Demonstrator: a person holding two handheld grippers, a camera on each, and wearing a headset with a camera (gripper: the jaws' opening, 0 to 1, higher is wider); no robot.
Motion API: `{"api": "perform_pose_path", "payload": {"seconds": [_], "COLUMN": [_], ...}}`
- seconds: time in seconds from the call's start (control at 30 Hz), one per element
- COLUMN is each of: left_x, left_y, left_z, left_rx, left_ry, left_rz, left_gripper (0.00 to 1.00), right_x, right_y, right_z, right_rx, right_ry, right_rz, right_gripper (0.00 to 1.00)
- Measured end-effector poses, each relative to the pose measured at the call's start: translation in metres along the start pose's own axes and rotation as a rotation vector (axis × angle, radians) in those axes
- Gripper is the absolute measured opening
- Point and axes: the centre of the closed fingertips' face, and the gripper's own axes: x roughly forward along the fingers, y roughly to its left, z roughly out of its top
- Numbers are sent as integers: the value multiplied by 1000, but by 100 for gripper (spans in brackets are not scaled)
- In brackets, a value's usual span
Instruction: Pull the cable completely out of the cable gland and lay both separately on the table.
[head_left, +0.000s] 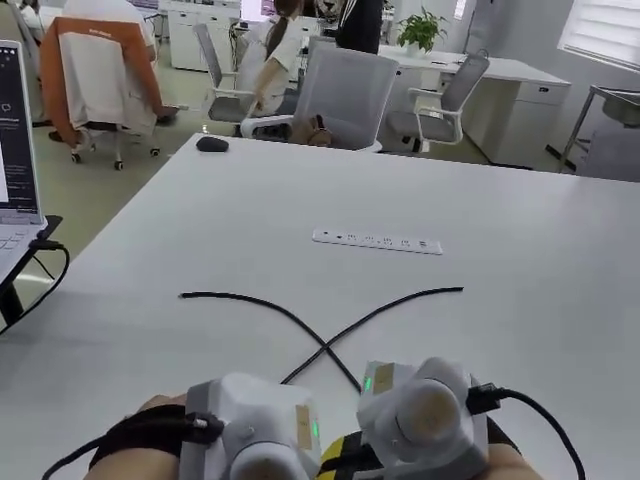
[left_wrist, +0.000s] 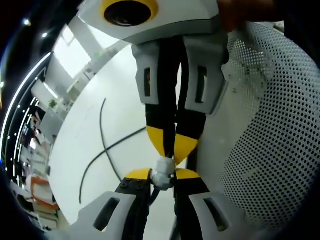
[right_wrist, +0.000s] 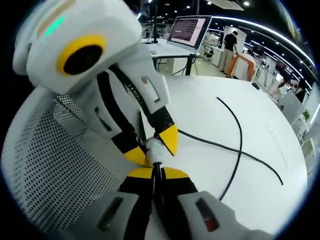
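White table (head_left: 520, 300) edge near the work, mesh chair (left_wrist: 270, 125) beside it: could lose the cable gland (right_wrist: 154, 146) off the table on a slipped grip mid-pull. Could also snag the second cable (right_wrist: 241, 140), crossing the cable (right_wrist: 210, 142) out on the table, and drag both along. Nose to nose, both tools pinched tight: left gripper (left_wrist: 163, 175) seemingly on the cable gland, right gripper (right_wrist: 156, 174) on the cable just behind it, though hard to tell apart so close.
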Motion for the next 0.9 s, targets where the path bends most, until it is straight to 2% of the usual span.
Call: {"api": "perform_pose_path", "payload": {"seconds": [0.17,0.23,0.37,0.47,0.5,0.57,0.6,0.63,0.73,0.87,0.9], "left_x": [-1,0,1,1,1,0,1,1,3,3,4], "left_y": [4,3,4,6,6,5,4,2,0,0,0], "left_z": [-3,-4,-3,-6,-7,-7,-7,-8,-11,-12,-12], "left_rx": [-30,-35,-46,-68,-79,-86,-85,-80,-63,-66,-67], "left_ry": [0,7,1,6,5,2,3,9,29,28,29], "left_rz": [10,7,3,0,-3,-8,-11,-17,-25,-28,-32], "left_gripper": [18,18,17,17,17,17,17,17,17,17,17], "right_x": [0,0,-2,-6,-10,-15,-15,-12,-8,-4,0], "right_y": [-7,-10,-21,-33,-40,-47,-45,-42,-33,-29,-25], "right_z": [-7,-17,-35,-53,-65,-78,-79,-76,-74,-62,-54], "right_rx": [39,69,70,78,51,-11,-15,-10,12,10,-11], "right_ry": [18,62,140,227,297,389,399,377,356,300,258], "right_rz": [-34,-42,-89,-153,-189,-224,-221,-210,-155,-130,-106], "right_gripper": [5,6,7,8,9,8,8,8,9,13,16]}}
